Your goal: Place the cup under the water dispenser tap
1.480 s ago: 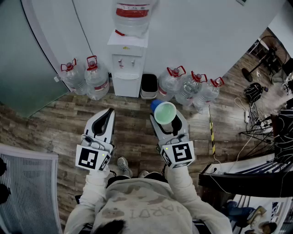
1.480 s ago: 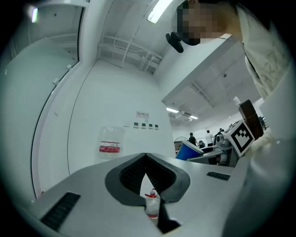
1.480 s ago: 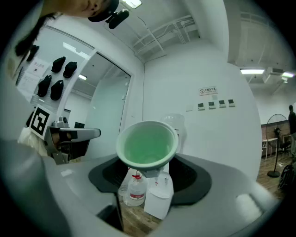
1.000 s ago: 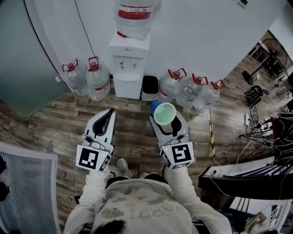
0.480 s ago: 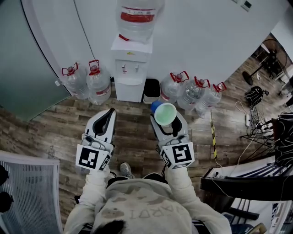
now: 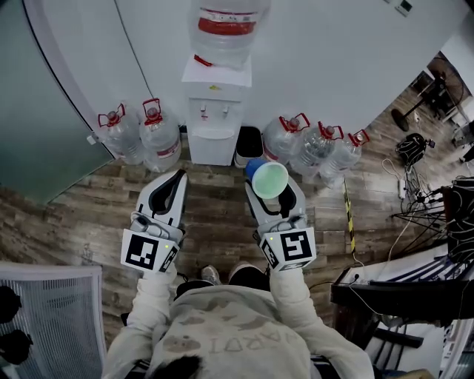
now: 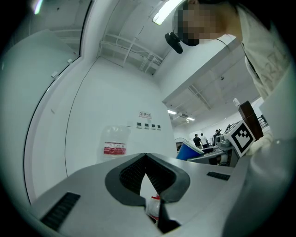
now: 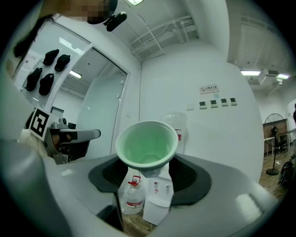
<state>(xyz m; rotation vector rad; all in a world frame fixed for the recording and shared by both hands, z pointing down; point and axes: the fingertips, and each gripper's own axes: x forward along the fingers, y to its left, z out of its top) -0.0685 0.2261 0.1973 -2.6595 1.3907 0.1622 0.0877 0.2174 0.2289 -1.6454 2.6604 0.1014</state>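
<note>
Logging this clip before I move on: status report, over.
Left gripper shut, empty. Right gripper shut on cup, mouth up, still short of water dispenser. Water bottles flank it, none in front.

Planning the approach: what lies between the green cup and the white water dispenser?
Between green cup and white dispenser: bare wooden floor, black bin alongside; head view.

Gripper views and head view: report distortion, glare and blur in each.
Head view: sharp, evenly lit, wall bowed by the wide lens. Left gripper view: strong fisheye, dark round border, ceiling lamp glaring. Right gripper view: same fisheye, cup sharp.
</note>
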